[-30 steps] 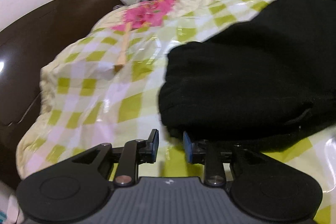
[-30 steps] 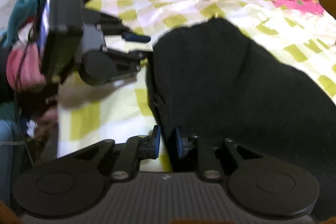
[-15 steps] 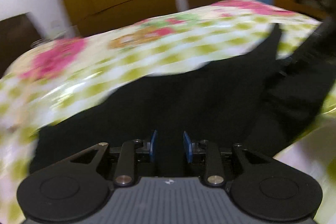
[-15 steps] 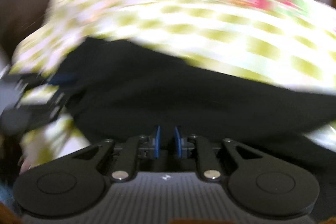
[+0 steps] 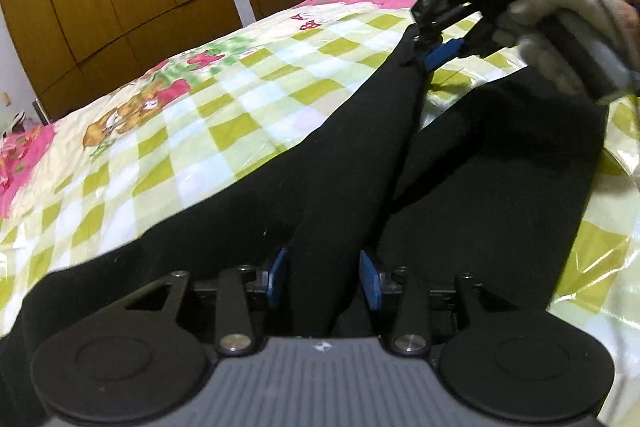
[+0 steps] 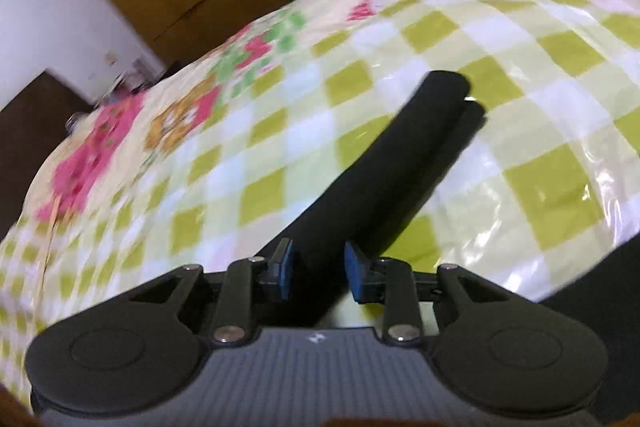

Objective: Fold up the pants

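Lying across a bed under a green-checked cover [image 5: 248,99], the black pants [image 5: 340,163] stretch from the near edge toward the far side, one leg doubled into a long raised ridge and the other leg spread flat beside it. The left gripper [image 5: 323,277] has this ridge of cloth between its blue pads, and its jaws are opening; a gap shows on each side, so the pads look to be letting go rather than pinching. The right gripper [image 6: 316,273], carried by a gloved hand [image 5: 568,27], straddles the narrow end of the same leg, where two cuff ends [image 6: 456,95] lie side by side on the cover. Its jaws are opening too, with the cloth between them but no clear pressure on it.

The fabric looks soft, limp and fairly thick, probably a knit: light to lift, sure to sag and drape wherever it is unsupported, and likely to slide a little on the glossy cover. Sensible places to pinch are the cuffs and the waistband edge, taking all layers together so they do not separate.

No container shows in either view.
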